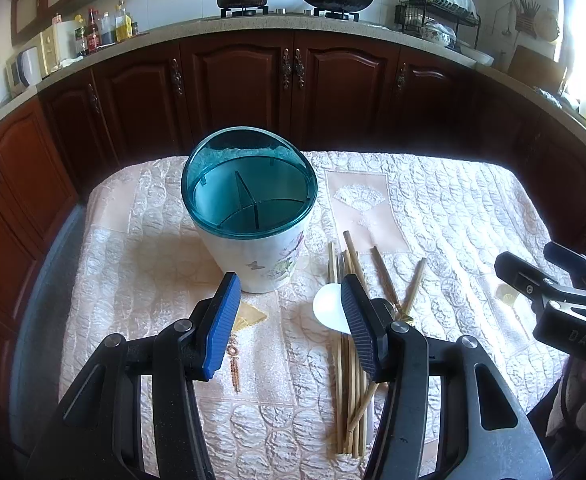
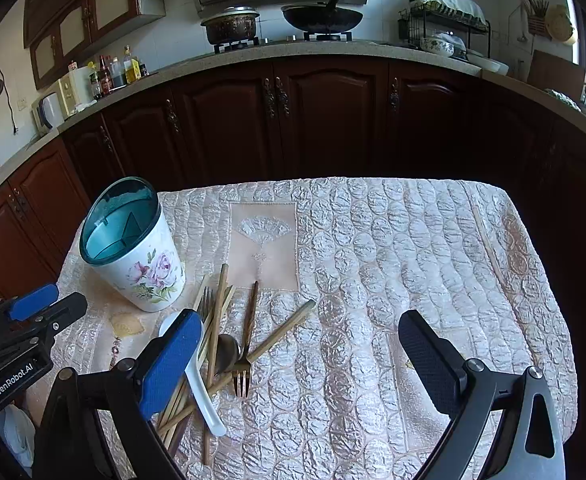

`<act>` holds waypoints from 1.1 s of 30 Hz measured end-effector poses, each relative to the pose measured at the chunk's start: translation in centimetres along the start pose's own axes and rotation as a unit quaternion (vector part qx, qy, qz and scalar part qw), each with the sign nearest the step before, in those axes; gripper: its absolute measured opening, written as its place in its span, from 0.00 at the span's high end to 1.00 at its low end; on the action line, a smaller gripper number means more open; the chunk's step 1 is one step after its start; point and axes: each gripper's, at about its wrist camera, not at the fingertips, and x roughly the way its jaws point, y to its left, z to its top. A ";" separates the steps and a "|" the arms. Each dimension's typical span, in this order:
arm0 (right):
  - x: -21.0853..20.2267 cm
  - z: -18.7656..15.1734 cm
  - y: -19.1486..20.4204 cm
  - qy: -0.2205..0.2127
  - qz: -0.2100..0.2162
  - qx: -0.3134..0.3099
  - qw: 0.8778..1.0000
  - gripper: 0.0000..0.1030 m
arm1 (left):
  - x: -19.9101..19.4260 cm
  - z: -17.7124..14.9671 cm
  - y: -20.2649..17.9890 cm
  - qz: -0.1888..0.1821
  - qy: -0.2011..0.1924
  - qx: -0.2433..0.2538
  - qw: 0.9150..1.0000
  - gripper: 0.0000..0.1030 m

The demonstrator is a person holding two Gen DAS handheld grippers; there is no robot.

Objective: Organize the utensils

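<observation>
Both the left gripper [image 1: 291,308] and right gripper [image 2: 299,354] hover with jaws spread, pinching nothing. The floral utensil holder [image 2: 149,268] stands far left; bamboo chopsticks [image 2: 219,312], white spoon [image 2: 201,392] and what looks like a brass fork [image 2: 241,376] lie piled just right of it on the quilted tablecloth [image 2: 373,280].

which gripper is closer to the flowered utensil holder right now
Left. The left gripper hangs open just in front of the utensil holder; the right gripper is open farther off to its right, beyond the utensil pile.
</observation>
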 end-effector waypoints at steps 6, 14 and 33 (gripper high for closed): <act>0.1 -0.1 0.0 0.001 -0.001 -0.003 1.000 0.04 | 0.0 0.0 -0.1 0.008 0.004 0.010 1.000 0.50; 0.2 -0.1 0.0 0.004 -0.002 -0.003 1.000 0.04 | 0.0 -0.2 -0.1 -0.003 -0.009 0.000 1.000 0.50; 0.6 -0.1 0.1 0.010 -0.003 -0.006 1.000 0.04 | 0.4 -0.1 0.1 -0.013 0.001 -0.008 1.000 0.50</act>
